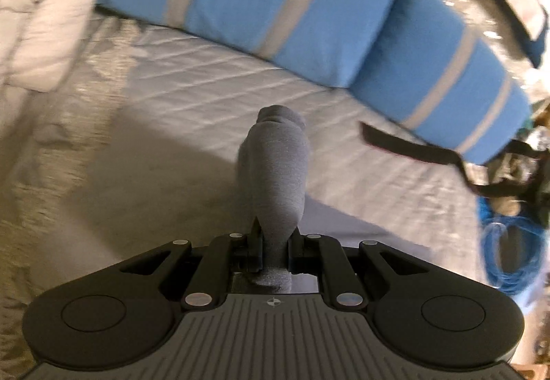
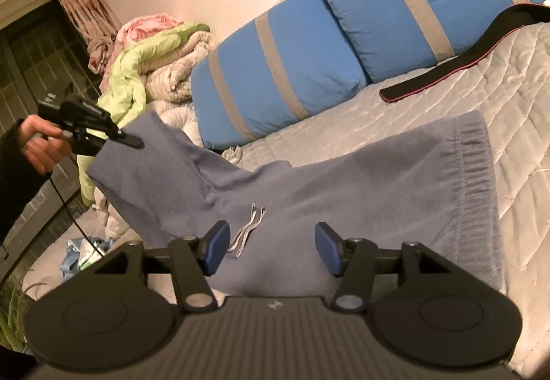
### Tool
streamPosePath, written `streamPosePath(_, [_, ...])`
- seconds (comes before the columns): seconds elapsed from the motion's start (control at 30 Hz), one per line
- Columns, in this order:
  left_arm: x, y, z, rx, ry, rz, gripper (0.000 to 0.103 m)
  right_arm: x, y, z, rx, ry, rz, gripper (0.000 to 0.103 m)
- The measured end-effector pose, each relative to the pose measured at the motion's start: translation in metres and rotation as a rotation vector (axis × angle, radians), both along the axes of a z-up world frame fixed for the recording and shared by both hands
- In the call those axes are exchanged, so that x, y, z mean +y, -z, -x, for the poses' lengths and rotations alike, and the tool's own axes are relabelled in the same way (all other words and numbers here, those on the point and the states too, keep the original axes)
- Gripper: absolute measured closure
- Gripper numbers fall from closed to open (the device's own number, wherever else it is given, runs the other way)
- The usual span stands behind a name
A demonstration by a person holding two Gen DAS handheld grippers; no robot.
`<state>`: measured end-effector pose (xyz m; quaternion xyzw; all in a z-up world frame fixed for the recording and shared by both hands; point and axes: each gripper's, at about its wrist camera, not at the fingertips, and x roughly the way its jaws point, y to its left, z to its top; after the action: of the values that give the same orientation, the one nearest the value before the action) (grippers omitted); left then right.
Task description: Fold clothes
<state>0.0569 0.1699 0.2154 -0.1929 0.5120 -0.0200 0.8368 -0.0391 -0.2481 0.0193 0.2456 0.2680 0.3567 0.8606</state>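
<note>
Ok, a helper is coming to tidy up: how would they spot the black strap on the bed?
Start at the two blue pillows with grey stripes along the wall. On the pale quilt at their foot lies the black strap, long, flat and red-edged. Nothing else on the quilt is black.

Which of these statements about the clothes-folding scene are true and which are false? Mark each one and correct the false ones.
1. The left tongs are shut on the blue-grey garment. True.
2. The right tongs grip the garment's drawstring. False: they are open, the pads press on nothing, and the drawstring lies on the cloth beside the left pad.
3. The pillows are blue with grey stripes. True.
4. The whole garment lies flat on the bed. False: one end is lifted off it by the left tongs.
5. A black strap lies on the bed by the pillows. True.
</note>
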Motion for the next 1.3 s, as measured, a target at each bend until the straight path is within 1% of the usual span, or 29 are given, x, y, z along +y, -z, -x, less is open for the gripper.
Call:
streamPosePath(0.13, [-0.046, 0.001, 0.001, -0.014, 0.074, 0.026, 0.092, -0.007, -0.002, 0.003, -0.014, 0.02, -0.007, 0.034])
streamPosePath(0.3, [-0.093, 0.006, -0.001, -0.016, 0.148, 0.059, 0.092, -0.014, -0.003, 0.003, -0.023, 0.039, -0.013, 0.034])
streamPosePath(0.53, [-0.145, 0.011, -0.007, -0.016, 0.218, 0.095, 0.092, -0.021, -0.007, 0.006, -0.057, 0.071, -0.008, 0.032])
streamPosePath(0.73, [-0.179, 0.025, -0.013, 0.002, 0.266, 0.122, 0.092, -0.039, -0.009, 0.006, -0.065, 0.124, -0.051, 0.031])
streamPosePath(0.83, [-0.195, 0.035, -0.018, 0.016, 0.284, 0.126, 0.092, -0.05, -0.011, 0.007, -0.074, 0.156, -0.086, 0.031])
streamPosePath(1.03, [-0.22, 0.072, -0.028, 0.066, 0.296, 0.138, 0.091, -0.073, -0.013, 0.013, -0.081, 0.207, -0.166, 0.025])
streamPosePath(1.17, [-0.238, 0.097, -0.035, 0.091, 0.325, 0.13, 0.09, -0.079, -0.011, 0.013, -0.067, 0.217, -0.175, 0.023])
streamPosePath(1.23, [-0.246, 0.109, -0.038, 0.108, 0.359, 0.153, 0.08, -0.079, -0.011, 0.013, -0.061, 0.22, -0.169, 0.022])
streamPosePath(1.3, [-0.251, 0.115, -0.04, 0.121, 0.388, 0.197, 0.073, -0.079, -0.01, 0.012, -0.057, 0.222, -0.163, 0.02])
